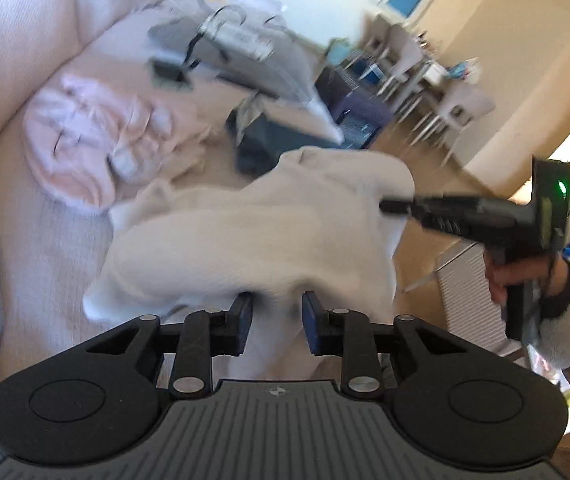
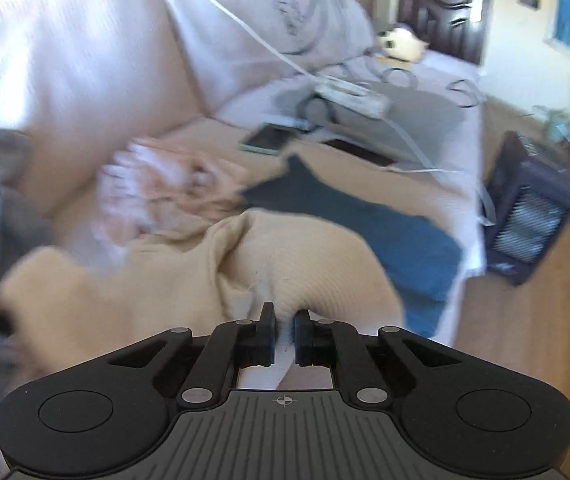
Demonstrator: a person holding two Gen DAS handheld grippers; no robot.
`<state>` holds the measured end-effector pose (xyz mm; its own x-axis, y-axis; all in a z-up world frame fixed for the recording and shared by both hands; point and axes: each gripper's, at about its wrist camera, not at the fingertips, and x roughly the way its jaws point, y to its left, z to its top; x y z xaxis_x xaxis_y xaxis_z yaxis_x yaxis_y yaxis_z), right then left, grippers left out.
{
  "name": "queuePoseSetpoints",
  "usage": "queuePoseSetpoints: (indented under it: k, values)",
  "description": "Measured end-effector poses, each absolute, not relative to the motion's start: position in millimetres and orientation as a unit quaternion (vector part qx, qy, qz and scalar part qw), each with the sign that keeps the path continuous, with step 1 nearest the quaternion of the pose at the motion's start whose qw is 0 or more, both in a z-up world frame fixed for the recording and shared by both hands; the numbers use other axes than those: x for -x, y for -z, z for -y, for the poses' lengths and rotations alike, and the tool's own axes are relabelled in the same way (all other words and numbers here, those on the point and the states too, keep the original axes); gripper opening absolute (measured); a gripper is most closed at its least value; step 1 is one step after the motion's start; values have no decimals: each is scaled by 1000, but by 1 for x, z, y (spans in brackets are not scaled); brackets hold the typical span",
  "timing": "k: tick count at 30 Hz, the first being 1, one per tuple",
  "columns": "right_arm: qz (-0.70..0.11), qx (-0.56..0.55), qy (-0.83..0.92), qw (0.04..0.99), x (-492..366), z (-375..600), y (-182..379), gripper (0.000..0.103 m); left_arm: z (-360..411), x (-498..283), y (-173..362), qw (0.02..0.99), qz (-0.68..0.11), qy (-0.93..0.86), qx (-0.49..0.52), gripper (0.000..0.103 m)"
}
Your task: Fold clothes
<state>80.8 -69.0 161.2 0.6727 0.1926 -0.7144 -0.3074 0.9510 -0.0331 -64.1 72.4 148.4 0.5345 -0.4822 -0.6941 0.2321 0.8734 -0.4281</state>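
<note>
A cream knitted garment (image 1: 253, 232) hangs lifted off the sofa seat, stretched between both grippers. In the left wrist view my left gripper (image 1: 277, 320) is shut on a thick bunch of its near edge. My right gripper (image 1: 385, 206) reaches in from the right, held by a hand (image 1: 525, 276) in a fluffy sleeve, and pinches the garment's far corner. The right wrist view shows the same gripper (image 2: 284, 336) shut on a fold of the cream garment (image 2: 305, 264), with cloth showing between the pads. Both views are blurred.
A crumpled pink garment (image 1: 85, 144) and a dark blue garment (image 1: 257, 144) lie on the pale sofa (image 1: 25, 20) behind the cream one. A phone (image 2: 267, 138), cables and a power strip (image 2: 353, 94) lie further back. A dark heater-like box (image 2: 533, 216) stands on the wooden floor.
</note>
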Motion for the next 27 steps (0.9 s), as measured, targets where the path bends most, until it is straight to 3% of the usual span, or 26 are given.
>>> queuePoseSetpoints:
  k: [2,6,8,11,15,17,21,27]
  values:
    - [-373,74,-126,916,-102,61,-142,9,-71,67,-142,863,-445,199,137,34]
    - [-379,79,-134,912,-136,37,-108,13,-76,66,-126,853,-473,178,129,56]
    - [-391,92,-135,906,-143,28,-98,15,-77,64,-116,847,-487,171,127,59]
    - [-397,106,-134,902,-140,32,-97,17,-79,58,-103,839,-502,166,124,73]
    - [-391,81,-127,908,-115,64,-120,39,-88,54,-94,839,-509,161,105,85]
    - [-385,97,-142,907,-90,78,-134,46,-95,55,-92,841,-509,163,85,87]
    - [-405,141,-242,871,-23,79,-145,46,-107,58,-85,837,-517,168,61,89]
    - [-461,144,-317,816,26,23,-109,46,-94,48,-82,848,-498,175,43,89]
